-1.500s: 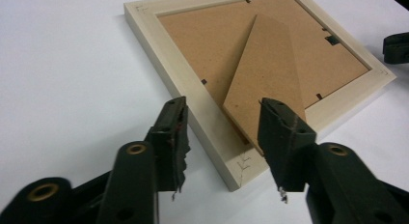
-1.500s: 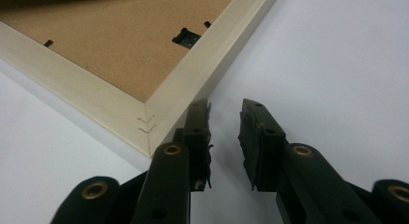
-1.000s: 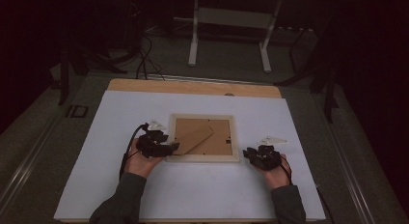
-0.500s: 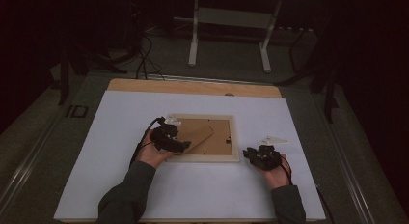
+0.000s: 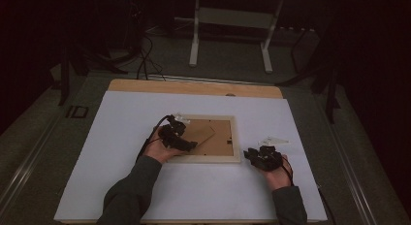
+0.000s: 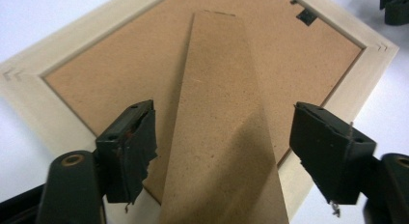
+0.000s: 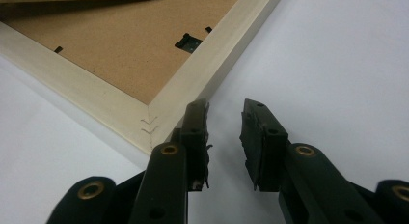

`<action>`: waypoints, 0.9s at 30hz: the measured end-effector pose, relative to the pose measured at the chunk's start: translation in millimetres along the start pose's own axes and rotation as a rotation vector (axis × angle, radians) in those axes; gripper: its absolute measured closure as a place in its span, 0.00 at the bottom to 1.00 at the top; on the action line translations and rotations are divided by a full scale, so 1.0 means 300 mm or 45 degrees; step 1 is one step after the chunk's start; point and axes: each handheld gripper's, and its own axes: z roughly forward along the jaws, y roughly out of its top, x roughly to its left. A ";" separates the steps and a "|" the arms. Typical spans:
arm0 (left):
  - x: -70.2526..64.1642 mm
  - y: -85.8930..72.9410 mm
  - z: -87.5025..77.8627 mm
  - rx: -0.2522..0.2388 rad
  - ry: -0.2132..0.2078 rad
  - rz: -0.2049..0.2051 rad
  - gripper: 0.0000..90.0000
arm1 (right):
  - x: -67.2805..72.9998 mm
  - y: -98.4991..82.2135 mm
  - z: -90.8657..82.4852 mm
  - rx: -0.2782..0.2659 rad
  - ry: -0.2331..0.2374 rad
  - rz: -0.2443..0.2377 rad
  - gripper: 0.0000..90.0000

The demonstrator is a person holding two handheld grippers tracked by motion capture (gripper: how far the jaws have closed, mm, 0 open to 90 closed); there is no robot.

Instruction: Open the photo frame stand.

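A frame (image 5: 206,137) lay face down on the white table (image 5: 121,137), its brown backing board (image 6: 120,64) up, near the table's middle in the high view. From that backing a long hardboard stand (image 6: 219,137) rose as a tilted strip toward the camera of the left gripper view. The left gripper (image 5: 186,143) hung over the frame's left part in the high view, the person's left hand (image 5: 157,148) behind it. Its jaws had just been opening and stood wide apart, one on each side of the stand, with clear gaps between the pads (image 6: 132,151) and the strip's edges, so nothing was gripped. A small black clip (image 6: 306,15) sat at the backing's far edge in that view. The right gripper (image 5: 253,154) rested on the table just beside the frame's near right corner (image 7: 149,122), held by the right hand (image 5: 276,174). In the right gripper view its jaws stood a little apart with only bare table between them; the left jaw lay close against the corner of the pale wood, though whether it touched I could not tell. Another black clip (image 7: 188,41) showed on the backing near that corner.
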 end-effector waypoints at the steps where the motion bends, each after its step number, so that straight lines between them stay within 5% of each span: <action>1: 0.007 0.003 0.012 0.019 -0.012 -0.004 0.29 | 0.000 0.000 0.000 0.000 0.000 0.000 0.79; 20: 0.026 0.001 0.079 0.112 -0.109 -0.001 0.29 | 0.000 -0.001 0.002 0.000 0.003 -0.001 0.79; 27: 0.022 0.000 0.076 0.123 -0.103 0.019 0.31 | -0.001 -0.002 0.004 0.001 0.007 -0.002 0.79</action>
